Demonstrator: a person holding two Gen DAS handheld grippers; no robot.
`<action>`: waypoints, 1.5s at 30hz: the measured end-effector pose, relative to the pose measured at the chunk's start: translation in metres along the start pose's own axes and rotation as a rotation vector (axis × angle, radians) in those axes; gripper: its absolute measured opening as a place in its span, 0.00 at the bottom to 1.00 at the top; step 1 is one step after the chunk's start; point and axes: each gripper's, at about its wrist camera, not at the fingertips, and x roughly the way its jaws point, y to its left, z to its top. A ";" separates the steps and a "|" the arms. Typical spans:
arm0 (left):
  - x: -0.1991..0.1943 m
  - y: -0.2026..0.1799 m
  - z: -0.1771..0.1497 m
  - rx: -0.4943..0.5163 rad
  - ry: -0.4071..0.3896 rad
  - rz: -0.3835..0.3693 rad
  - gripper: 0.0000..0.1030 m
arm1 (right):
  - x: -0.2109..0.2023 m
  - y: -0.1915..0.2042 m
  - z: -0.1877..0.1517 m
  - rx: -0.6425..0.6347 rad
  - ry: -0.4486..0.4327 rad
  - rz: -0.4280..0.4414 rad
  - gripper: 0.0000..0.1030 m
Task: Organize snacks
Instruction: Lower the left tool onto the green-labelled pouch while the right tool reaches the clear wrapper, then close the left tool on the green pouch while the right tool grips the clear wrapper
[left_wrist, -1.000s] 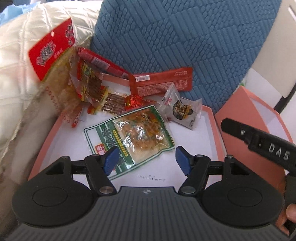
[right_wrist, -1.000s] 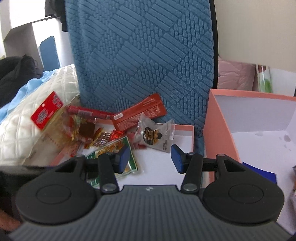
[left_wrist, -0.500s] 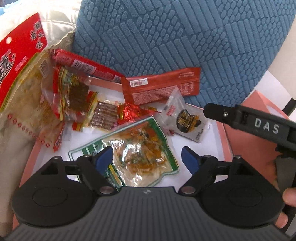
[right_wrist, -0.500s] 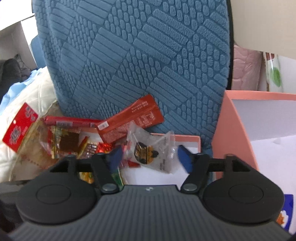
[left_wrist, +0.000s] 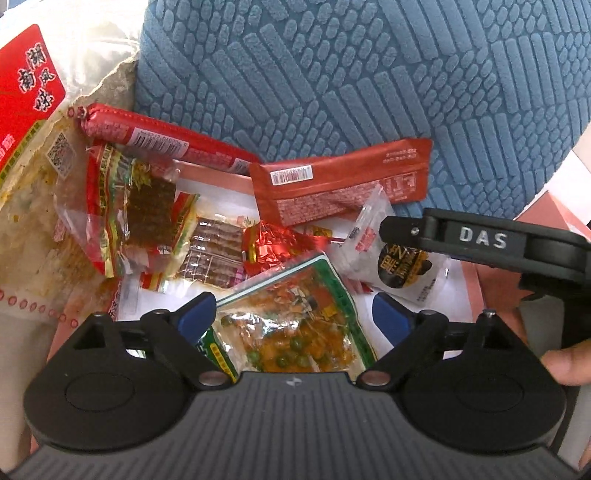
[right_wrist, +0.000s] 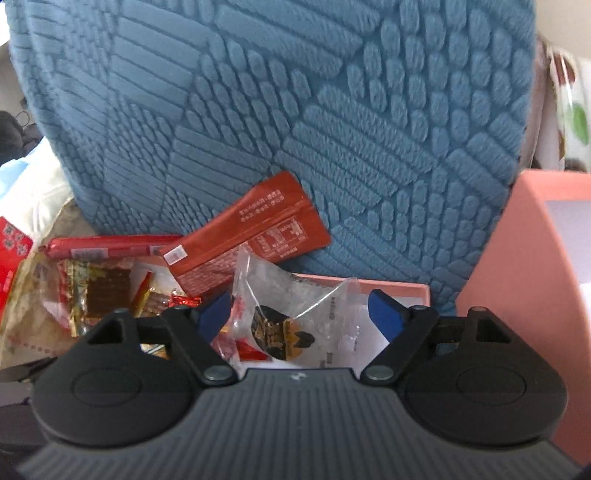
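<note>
The left gripper's (left_wrist: 293, 317) black body hides the near end of the green-bordered clear packet (left_wrist: 291, 314) of orange and green bits, which lies between its blue pads, untouched; the jaws are opening. The right gripper (right_wrist: 297, 314), also opening, frames a crinkled clear pouch with a black-and-gold label (right_wrist: 288, 314) without pinching it; its printing is blurred. Both packets lie in a shallow pink tray (right_wrist: 391, 288) with a white floor, against a ribbed blue cushion (left_wrist: 332, 81). Behind them sit a flat red foil pack (left_wrist: 340, 184), a red sausage stick (left_wrist: 159, 136) and dark jerky packets (left_wrist: 147, 206). A large red-headed bag (left_wrist: 26, 110) is cut off at left.
</note>
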 end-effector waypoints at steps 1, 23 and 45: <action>0.001 0.000 0.000 0.001 0.002 0.001 0.91 | 0.005 -0.002 0.001 0.008 0.014 -0.004 0.81; 0.011 -0.014 -0.004 0.080 -0.019 0.024 0.91 | 0.019 0.005 0.000 -0.028 0.061 0.112 0.34; 0.031 -0.025 -0.011 0.181 -0.026 0.134 0.77 | -0.011 -0.003 0.002 -0.048 0.008 0.090 0.25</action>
